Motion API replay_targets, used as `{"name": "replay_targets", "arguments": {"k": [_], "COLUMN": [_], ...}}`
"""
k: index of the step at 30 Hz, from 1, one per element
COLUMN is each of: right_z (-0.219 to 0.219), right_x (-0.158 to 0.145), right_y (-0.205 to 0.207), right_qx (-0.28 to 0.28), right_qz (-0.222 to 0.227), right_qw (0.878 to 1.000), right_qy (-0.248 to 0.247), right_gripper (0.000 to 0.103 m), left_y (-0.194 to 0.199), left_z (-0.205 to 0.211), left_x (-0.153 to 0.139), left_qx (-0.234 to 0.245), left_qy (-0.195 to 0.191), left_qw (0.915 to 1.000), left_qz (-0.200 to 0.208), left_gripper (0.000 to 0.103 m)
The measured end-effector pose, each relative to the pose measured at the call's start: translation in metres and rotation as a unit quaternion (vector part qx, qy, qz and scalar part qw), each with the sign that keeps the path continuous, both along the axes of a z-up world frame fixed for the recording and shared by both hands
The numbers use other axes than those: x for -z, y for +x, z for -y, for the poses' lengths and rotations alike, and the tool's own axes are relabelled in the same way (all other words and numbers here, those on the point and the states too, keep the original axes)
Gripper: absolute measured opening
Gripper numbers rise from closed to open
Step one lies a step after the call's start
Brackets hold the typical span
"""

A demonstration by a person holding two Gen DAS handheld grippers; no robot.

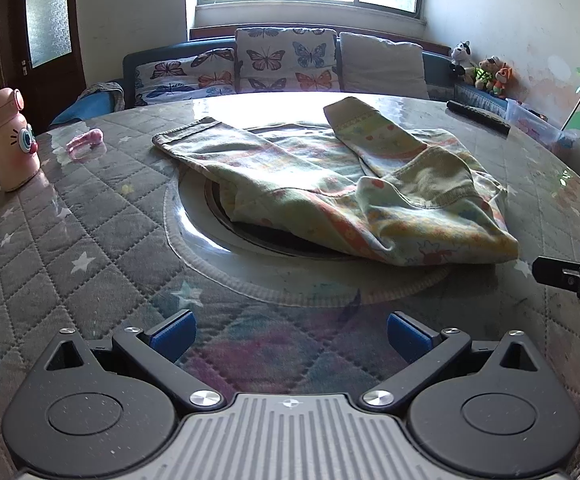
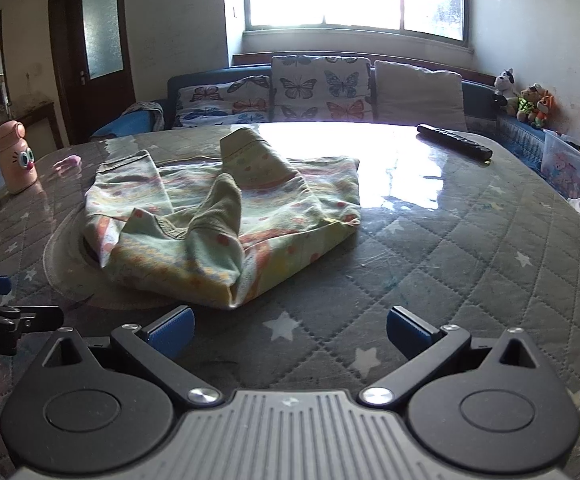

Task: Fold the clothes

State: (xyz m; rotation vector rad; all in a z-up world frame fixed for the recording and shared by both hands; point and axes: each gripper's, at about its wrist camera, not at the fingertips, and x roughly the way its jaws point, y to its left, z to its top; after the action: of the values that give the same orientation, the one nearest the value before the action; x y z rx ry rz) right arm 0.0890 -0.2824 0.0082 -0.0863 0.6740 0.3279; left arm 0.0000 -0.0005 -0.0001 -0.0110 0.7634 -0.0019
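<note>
I see the pale green, pastel-printed cotton garment (image 1: 330, 196) lying rumpled, sleeves crossed over it; my left gripper (image 1: 289, 336) and right gripper (image 2: 289, 334) gape empty.

Bare table (image 2: 430, 264) right of garment (image 2: 218, 216); bottle (image 1: 10, 140) far left.

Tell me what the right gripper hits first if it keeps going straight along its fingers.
Probably the quilted table cover: the right gripper is open, angled down at bare quilting. The patterned garment lies slightly left of that line, so it might clip the near corner; depth is unclear.
</note>
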Motion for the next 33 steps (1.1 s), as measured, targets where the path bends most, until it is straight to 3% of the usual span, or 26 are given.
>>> {"name": "replay_targets", "arguments": {"k": [6,33], "right_z": [0.007,-0.054], "right_x": [0.001,0.001], "right_y": [0.004,-0.022], "right_qx": [0.004,0.041], "right_qz": [-0.001,-0.023], "right_qw": [1.000,0.999], "right_qy": [0.006,0.001], "right_gripper": [0.103,0.103], "left_y": [-0.002,-0.004], "left_z": [0.004,0.019], "left_x": [0.000,0.003], "left_qx": [0.000,0.017], "left_qy": [-0.001,0.013], "left_qw": [1.0000,0.9997], "left_qz": [0.000,-0.014], "left_gripper": [0.103,0.103]}}
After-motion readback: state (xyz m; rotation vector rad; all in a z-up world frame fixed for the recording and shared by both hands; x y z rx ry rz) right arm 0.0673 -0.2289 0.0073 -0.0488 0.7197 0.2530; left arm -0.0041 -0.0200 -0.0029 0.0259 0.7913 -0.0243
